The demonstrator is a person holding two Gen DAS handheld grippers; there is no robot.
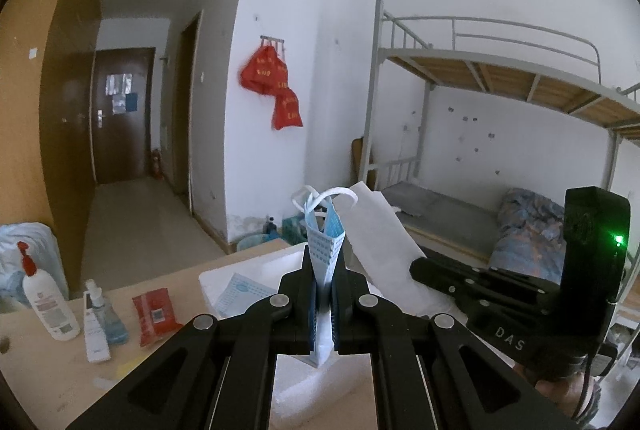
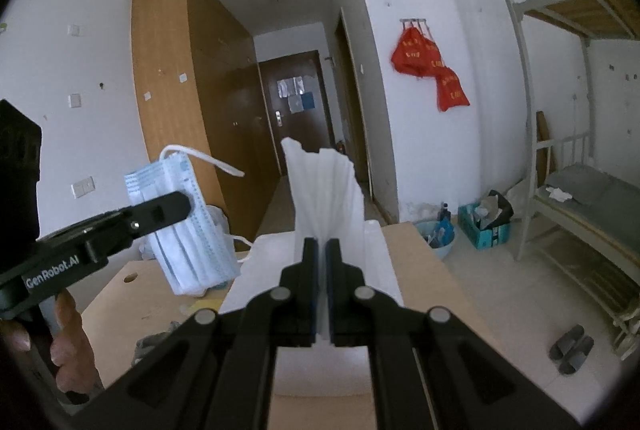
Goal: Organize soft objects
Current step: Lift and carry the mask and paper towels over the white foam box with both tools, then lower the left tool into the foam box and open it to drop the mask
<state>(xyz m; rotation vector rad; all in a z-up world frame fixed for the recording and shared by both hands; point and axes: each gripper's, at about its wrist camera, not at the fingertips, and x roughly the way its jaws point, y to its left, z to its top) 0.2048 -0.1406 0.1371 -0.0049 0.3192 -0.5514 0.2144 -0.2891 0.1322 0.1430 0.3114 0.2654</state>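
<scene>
Left wrist view: far left of the left gripper point(image 1: 325, 272), a lotion bottle point(image 1: 46, 300), a small tube point(image 1: 95, 322) and a red packet point(image 1: 155, 316) lie on the table point(image 1: 168, 282). The gripper is clamped on a stack of blue masks point(image 1: 325, 250), lifted above a white foam box point(image 1: 248, 270). Just to its right, the right gripper point(image 2: 320, 250) pinches a white mask point(image 2: 326, 189), also held up over the box. Beyond it, far right, stands a bunk bed point(image 1: 500, 77).

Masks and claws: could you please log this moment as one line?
left claw: shut on blue masks | right claw: shut on white masks | both above foam box
</scene>
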